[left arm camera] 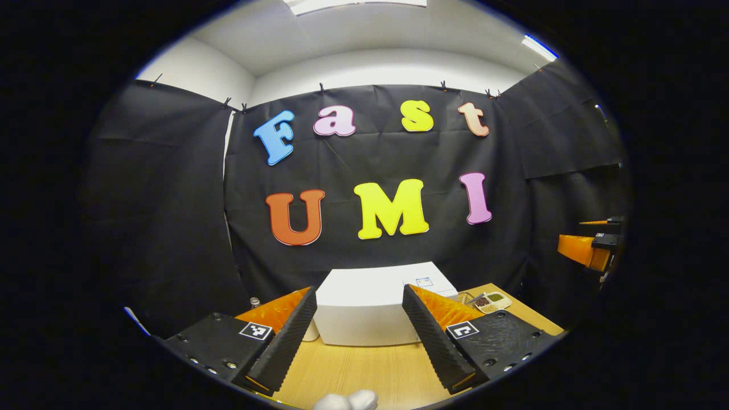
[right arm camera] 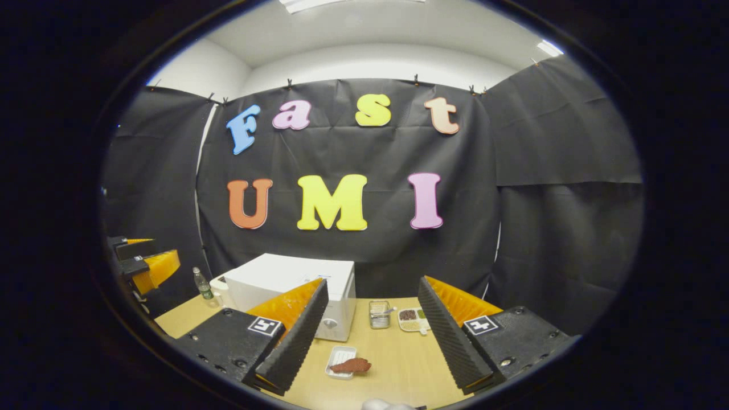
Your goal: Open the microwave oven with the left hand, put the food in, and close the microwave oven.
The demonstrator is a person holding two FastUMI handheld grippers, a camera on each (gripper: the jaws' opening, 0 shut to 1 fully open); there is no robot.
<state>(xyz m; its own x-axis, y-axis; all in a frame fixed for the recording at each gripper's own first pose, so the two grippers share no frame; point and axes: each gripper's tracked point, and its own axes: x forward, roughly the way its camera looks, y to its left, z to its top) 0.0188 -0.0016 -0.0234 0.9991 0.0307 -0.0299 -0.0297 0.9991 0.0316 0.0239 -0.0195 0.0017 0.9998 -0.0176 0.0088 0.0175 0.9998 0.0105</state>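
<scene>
A white microwave oven (left arm camera: pixel 370 310) stands on the wooden table, door closed; in the right gripper view the microwave oven (right arm camera: pixel 296 287) is left of centre. In front of it lies a small white tray (right arm camera: pixel 340 360) with a brown piece of food (right arm camera: pixel 351 366). My left gripper (left arm camera: pixel 359 336) is open, held above the table short of the oven. My right gripper (right arm camera: pixel 370 341) is open too, above the food tray and empty. Each gripper appears at the edge of the other's view: the right gripper (left arm camera: pixel 589 247) and the left gripper (right arm camera: pixel 142 262).
A divided dish of sample foods (right arm camera: pixel 414 320) and a small wire basket (right arm camera: pixel 378 314) sit right of the oven. A plastic bottle (right arm camera: pixel 201 285) and a white container (right arm camera: pixel 219 291) stand at its left. The wooden table (right arm camera: pixel 393 364) ends near the black cloth walls.
</scene>
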